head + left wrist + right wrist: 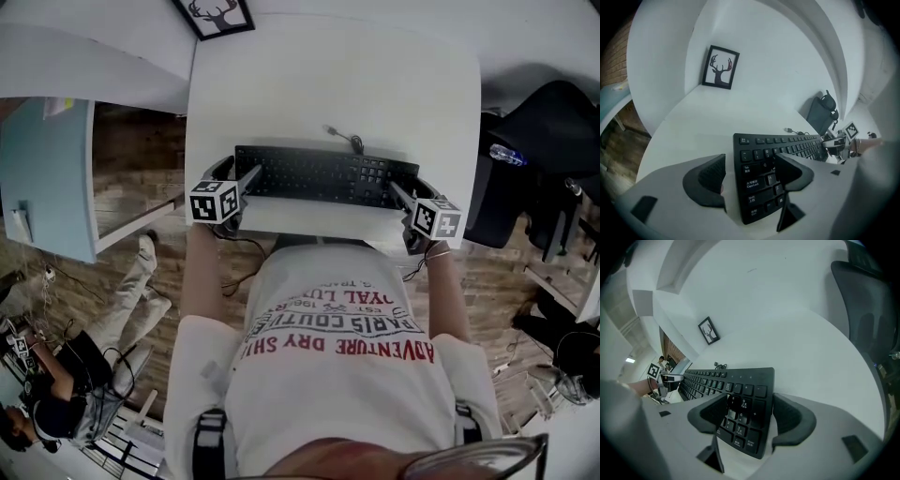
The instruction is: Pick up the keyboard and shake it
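Observation:
A black keyboard (pixel 323 176) lies flat near the front edge of the white table (pixel 328 84), its cable (pixel 342 136) running off the back. My left gripper (pixel 239 174) is open around the keyboard's left end (pixel 761 154); one jaw stands off its outer edge, the other hangs over the keys. My right gripper (pixel 409 191) is open around the number-pad end (pixel 740 385), with a white gap showing beside the edge. In the left gripper view the left gripper (pixel 751 168) straddles the Caps Lock area. In the right gripper view the right gripper (pixel 751 411) straddles the number pad.
A framed deer picture (pixel 216 14) leans at the table's back left. A black chair (pixel 539 141) and a water bottle (pixel 506 155) are to the right. A pale blue cabinet (pixel 47 178) stands left, and a person (pixel 56 394) sits low at the left.

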Motion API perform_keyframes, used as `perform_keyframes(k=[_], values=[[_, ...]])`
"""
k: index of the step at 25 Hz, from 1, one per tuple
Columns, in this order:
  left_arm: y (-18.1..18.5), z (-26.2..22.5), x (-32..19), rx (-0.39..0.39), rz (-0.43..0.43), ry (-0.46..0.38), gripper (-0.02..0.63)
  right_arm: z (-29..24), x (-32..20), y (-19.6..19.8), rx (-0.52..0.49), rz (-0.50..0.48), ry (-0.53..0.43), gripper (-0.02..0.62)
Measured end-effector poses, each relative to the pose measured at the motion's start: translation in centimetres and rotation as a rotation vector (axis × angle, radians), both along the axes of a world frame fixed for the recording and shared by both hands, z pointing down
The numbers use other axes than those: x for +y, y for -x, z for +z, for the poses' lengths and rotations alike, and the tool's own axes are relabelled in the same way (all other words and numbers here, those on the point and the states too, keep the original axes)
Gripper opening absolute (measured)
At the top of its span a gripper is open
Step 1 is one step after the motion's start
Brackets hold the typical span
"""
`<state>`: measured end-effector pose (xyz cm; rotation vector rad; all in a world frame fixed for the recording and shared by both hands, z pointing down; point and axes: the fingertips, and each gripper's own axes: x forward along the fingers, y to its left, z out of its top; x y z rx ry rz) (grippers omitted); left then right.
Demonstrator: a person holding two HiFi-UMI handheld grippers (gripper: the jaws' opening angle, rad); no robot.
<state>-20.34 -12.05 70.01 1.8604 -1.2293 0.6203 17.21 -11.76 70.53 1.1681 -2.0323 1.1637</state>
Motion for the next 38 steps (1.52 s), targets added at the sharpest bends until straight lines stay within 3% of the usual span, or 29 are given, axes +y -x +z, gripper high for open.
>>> perform_keyframes(k=[4, 10, 13, 19, 23, 30, 38], values=[[-1.0, -0.1, 0.0, 0.085, 0.059, 0.02, 0.295, 0.2, 0.0, -0.1, -0.04, -0.007, 0.038, 0.296], [-0.8, 0.0, 0.1, 0.202, 0.161, -0.001, 0.298, 0.3, -0.2, 0.7, -0.069, -0.034, 0.027, 0.296], [-1.1, 0.1, 0.3, 0.192, 0.218, 0.01, 0.307, 0.2, -0.2, 0.6, -0.09, -0.055, 0.042, 0.296], [-1.1, 0.4, -0.1, 0.157, 0.189, -0.004, 0.307, 0.5, -0.6, 0.5, -0.073, -0.051, 0.045, 0.296], [-1.1, 0.1, -0.3, 0.19, 0.134, 0.003, 0.304, 0.3, -0.5, 0.3, -0.073, -0.041, 0.054, 0.288], [-0.9, -2.1, -0.4, 0.173, 0.098, -0.104, 0.29, -2.7, -0.8, 0.4, -0.062, -0.058, -0.018, 0.272], [-1.1, -9.7, -4.4, 0.122, 0.136, -0.322, 0.291, -9.7, -4.2, 0.2, -0.045, -0.052, -0.25, 0.272]])
